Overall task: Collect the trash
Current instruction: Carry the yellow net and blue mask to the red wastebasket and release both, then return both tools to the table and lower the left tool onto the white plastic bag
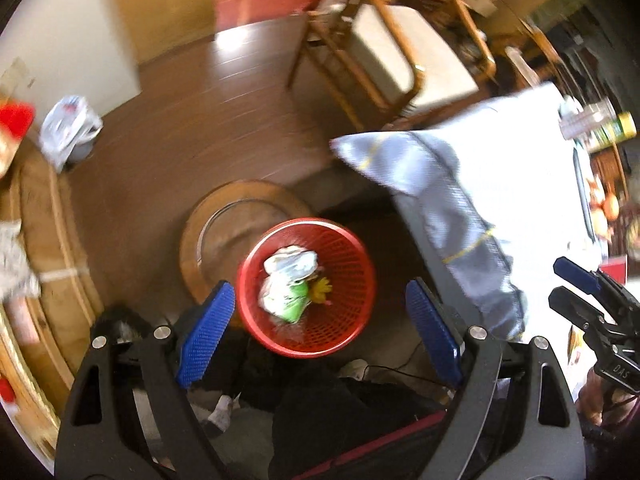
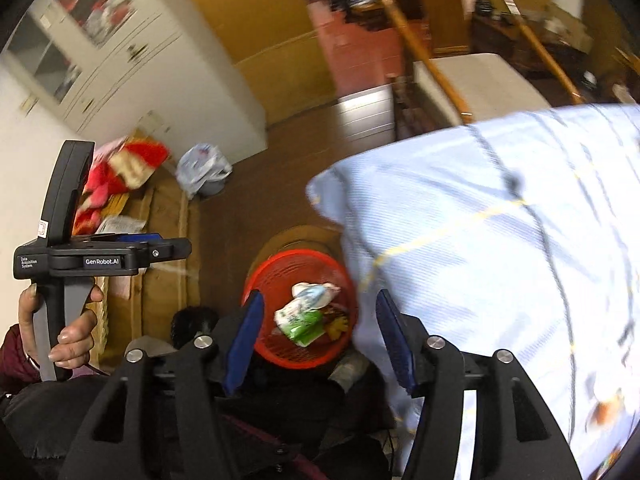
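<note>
A red mesh basket (image 1: 346,322) (image 2: 280,276) stands on the floor beside the table. It holds crumpled white and green wrappers (image 1: 286,286) (image 2: 302,318) and a bit of yellow trash (image 1: 322,290). My left gripper (image 1: 320,334) hangs above the basket, open, with nothing between its blue pads (image 1: 206,336). My right gripper (image 2: 319,342) is also over the basket, open and empty. The left gripper (image 2: 172,245) shows at the left of the right wrist view, held by a hand (image 2: 74,336). The right gripper (image 1: 568,280) shows at the right edge of the left wrist view.
A table with a pale blue checked cloth (image 1: 500,184) (image 2: 500,240) overhangs the basket's right side. A round wooden base (image 1: 208,232) lies behind the basket. A wooden chair (image 1: 400,52) stands beyond. A white plastic bag (image 1: 68,128) (image 2: 202,168) sits on the floor by a brown couch (image 1: 44,240).
</note>
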{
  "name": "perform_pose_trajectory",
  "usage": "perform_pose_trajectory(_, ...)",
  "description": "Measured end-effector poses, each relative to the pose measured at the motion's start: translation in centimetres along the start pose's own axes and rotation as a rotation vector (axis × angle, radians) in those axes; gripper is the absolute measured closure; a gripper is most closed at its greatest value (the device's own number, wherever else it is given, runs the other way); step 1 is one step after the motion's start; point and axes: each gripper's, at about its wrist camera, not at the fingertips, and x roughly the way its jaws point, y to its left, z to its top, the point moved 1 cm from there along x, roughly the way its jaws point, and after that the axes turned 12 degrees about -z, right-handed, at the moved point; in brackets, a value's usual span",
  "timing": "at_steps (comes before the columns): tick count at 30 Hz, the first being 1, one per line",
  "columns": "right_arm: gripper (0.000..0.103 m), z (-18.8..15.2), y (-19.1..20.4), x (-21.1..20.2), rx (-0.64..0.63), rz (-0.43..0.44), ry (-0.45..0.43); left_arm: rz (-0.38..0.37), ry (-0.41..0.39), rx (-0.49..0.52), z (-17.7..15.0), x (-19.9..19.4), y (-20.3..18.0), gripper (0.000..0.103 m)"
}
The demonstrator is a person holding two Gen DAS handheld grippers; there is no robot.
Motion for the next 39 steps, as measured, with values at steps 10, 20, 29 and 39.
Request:
perform_pose_trajectory(10,0.032,-6.4,-10.2,-4.1,0.346,-0.133,-0.082,-0.04,0.116,0.306,2.8,5.1,-10.8,0.018)
perform_pose_trajectory(20,0.022,-18.5,-18.8,-10.0,0.741,-0.307,-0.164,-0.126,0.268,0.665,0.7,12.7,-26.7,0.018)
perform_pose_trajectory(29,0.02,-29.7,-24.7,-13.2,0.99,-0.354,-0.169,-0.159,0.372,0.862,-6.8,17.7,-37.5,0.016)
perform_pose_trajectory(39,0.019,-37.1,-29.6,-13.4,1.073,-0.255,-0.157,-0.078,0.374,0.819,-10.5,20.2,-42.9,0.016)
